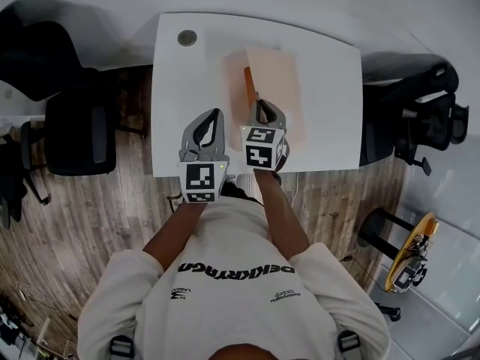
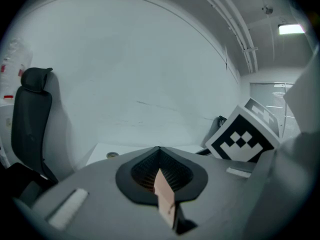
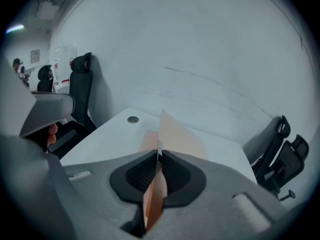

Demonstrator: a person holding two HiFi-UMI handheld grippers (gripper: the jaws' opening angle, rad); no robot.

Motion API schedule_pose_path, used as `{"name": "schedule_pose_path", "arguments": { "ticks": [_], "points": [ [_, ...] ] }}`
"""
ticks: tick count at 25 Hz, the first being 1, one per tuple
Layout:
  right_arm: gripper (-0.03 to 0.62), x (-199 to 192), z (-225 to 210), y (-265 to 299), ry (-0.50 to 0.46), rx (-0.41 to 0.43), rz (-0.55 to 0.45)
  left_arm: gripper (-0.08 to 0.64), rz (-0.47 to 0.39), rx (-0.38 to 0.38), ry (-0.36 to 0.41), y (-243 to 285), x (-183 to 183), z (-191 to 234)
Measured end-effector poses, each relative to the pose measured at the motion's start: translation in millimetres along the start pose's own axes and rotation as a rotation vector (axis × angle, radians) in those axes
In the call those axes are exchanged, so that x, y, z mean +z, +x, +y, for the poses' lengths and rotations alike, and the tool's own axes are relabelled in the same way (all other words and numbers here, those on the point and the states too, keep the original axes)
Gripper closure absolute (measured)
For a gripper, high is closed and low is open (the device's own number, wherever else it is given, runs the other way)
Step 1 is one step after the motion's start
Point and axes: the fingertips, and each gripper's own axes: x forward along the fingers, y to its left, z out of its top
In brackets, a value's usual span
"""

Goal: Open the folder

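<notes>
**A:** Which step is this?

**B:** Opening. The right claw (image 1: 259, 102), angled down, is clamped on the cover of the folder (image 1: 276, 81) and holds it on edge at mid-table (image 1: 330, 111). Next, I'd judge, swing it over flat.

**A:** And the left?

**B:** The left claw (image 1: 216, 117), near level, is closed on the folder's peach edge.

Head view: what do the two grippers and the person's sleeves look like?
The left gripper and right gripper are matching grey shells tapering to a point, each with a white cube of black square markers at the rear. Black ribbed pads line the jaws. The white sweatshirt has black lettering; its sleeves are pushed up. No cables visible.
</notes>
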Motion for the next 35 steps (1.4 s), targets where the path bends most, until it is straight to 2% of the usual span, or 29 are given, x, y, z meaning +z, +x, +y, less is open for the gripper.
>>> {"name": "schedule_pose_path", "arguments": {
  "ticks": [5, 21, 35],
  "points": [
    [0.565, 3, -11, -12, 0.063, 0.014, -0.023, 0.563, 0.016, 0.000, 0.018, -1, -5, -8],
    [0.561, 6, -47, -41, 0.409, 0.109, -0.071, 0.563, 0.049, -0.017, 0.084, 2, -19, -45],
    [0.557, 6, -75, -59, 0.578, 0.178, -0.094, 0.563, 0.105, -0.030, 0.123, 14, -45, -64]
  ]
}}
